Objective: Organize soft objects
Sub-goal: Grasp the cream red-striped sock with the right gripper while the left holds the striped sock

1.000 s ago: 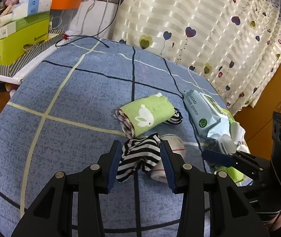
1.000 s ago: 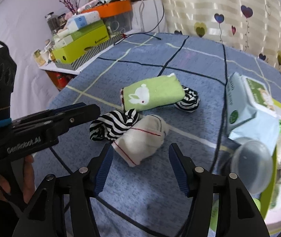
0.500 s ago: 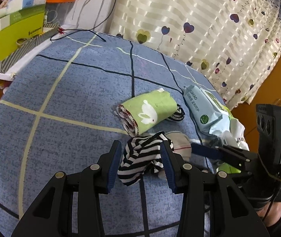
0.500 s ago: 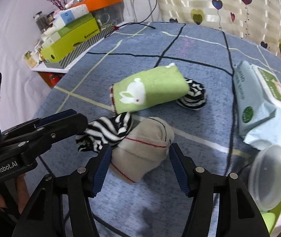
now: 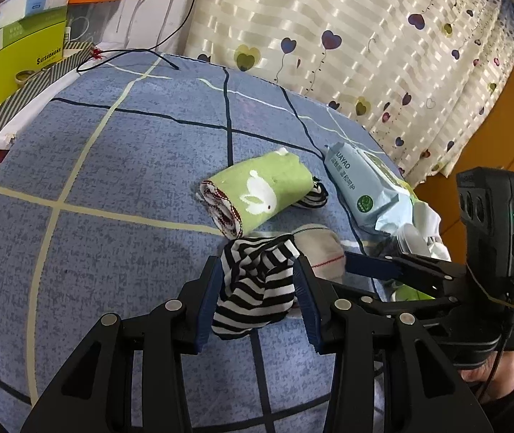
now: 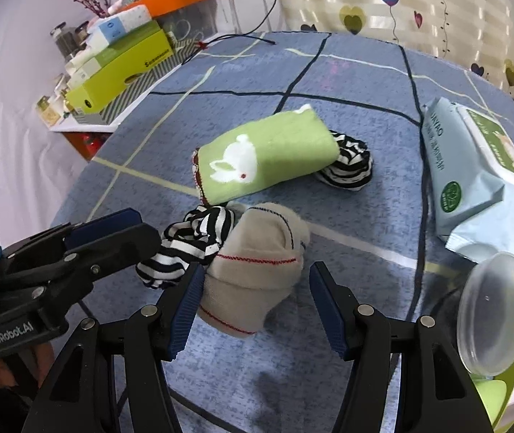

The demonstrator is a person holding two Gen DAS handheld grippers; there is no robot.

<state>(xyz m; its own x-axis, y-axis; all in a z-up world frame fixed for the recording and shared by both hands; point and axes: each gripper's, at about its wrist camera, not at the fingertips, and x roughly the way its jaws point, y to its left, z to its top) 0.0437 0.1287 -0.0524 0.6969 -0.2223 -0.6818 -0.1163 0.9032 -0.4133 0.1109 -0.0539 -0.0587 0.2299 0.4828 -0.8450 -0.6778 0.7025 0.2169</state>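
Item: striped sock [image 5: 257,285], clamped between the left gripper [image 5: 258,297] pads, lifted off the blue bedspread [image 5: 112,187] mid-surface, likely for sorting. Beige sock [image 6: 253,274] beside it, framed by the right gripper [image 6: 253,303], jaws wide, left pad touching, nothing clamped. Green rolled towel [image 6: 264,158] lies just behind.

A black-and-white striped sock [image 5: 257,285] lies crumpled on the blue bedspread, touching a beige sock [image 6: 257,270] with red stitching. Beyond them, a green rabbit-print rolled towel [image 6: 268,155] lies against a second striped sock [image 6: 351,169].
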